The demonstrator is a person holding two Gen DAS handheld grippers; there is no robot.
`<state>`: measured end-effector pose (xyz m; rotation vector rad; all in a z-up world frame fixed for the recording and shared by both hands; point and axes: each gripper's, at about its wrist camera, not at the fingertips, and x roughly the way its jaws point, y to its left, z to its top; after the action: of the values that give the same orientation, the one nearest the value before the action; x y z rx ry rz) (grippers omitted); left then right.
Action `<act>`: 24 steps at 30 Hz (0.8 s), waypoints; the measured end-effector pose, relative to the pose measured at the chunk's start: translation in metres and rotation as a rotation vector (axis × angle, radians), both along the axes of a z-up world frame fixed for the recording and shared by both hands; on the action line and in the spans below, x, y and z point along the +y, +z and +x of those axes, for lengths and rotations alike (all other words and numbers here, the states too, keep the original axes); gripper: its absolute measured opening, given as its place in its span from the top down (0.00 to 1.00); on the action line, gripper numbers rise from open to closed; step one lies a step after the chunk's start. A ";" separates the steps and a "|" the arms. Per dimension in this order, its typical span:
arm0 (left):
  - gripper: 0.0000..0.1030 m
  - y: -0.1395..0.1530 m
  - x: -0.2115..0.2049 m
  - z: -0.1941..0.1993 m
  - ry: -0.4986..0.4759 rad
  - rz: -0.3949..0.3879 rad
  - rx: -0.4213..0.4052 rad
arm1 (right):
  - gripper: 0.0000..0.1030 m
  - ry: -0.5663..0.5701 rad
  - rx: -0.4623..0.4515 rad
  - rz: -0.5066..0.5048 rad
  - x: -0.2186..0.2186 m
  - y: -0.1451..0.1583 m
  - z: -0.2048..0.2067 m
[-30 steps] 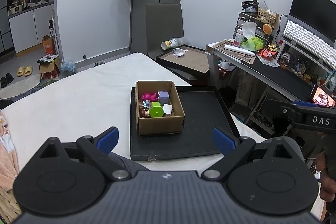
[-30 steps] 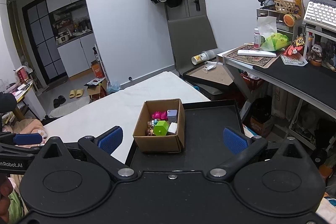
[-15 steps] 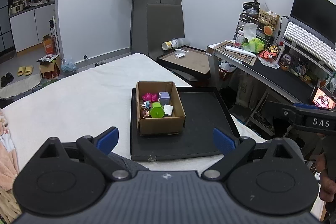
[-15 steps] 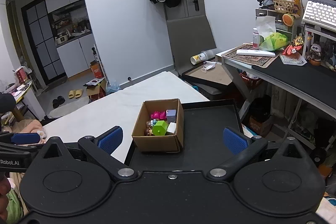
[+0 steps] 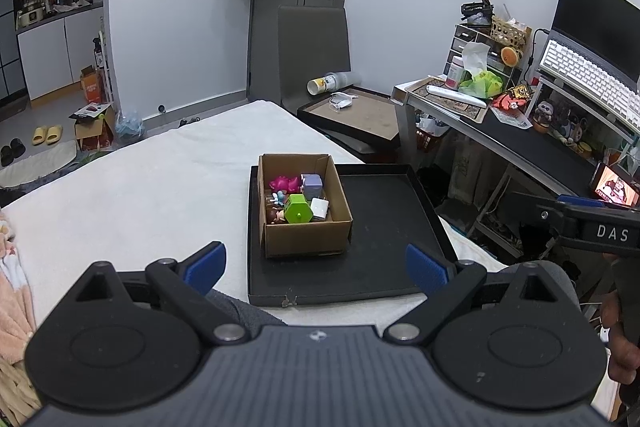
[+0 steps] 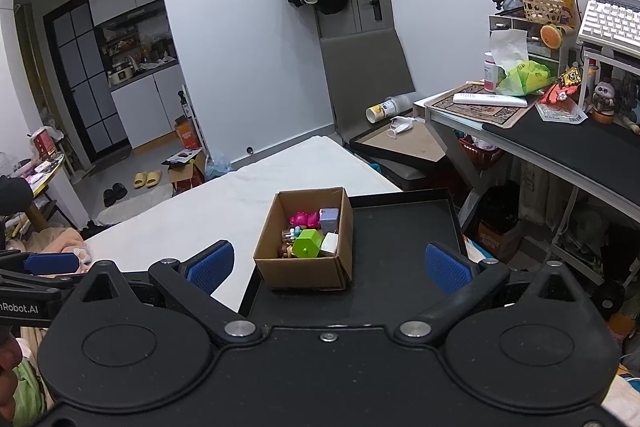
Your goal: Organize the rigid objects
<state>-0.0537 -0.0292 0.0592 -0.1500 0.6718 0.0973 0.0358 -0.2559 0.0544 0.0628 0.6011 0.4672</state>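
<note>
Cardboard box (image 5: 304, 205) of glossy plastic toys (image 5: 299, 209) sits ahead, between both grippers' spread, empty blue-padded fingers (image 5: 204, 263) — on a flat black tray (image 5: 384, 227).

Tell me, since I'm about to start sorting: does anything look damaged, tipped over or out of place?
Two things. The black rectangular tray has a small chip on its near edge. Behind the bed, a yellow-and-white cylindrical container lies tipped on its side by the grey chair. The toys are jumbled in the brown cardboard box; none spilled.
</note>
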 end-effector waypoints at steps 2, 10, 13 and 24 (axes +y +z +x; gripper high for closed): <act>0.07 0.000 0.000 0.000 -0.001 -0.001 0.000 | 0.00 -0.002 0.000 -0.002 0.000 0.000 0.000; 0.07 -0.003 -0.001 0.001 -0.008 -0.006 0.004 | 0.00 -0.011 0.008 -0.014 0.001 -0.002 0.002; 0.07 -0.004 -0.001 0.001 -0.007 -0.007 0.005 | 0.00 -0.013 0.013 -0.021 0.001 -0.004 0.002; 0.07 -0.002 0.005 -0.004 0.013 -0.047 -0.031 | 0.00 -0.019 0.032 -0.041 0.003 -0.007 0.004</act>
<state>-0.0577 -0.0241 0.0576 -0.2008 0.6422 0.0916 0.0399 -0.2531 0.0469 0.0370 0.6407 0.4359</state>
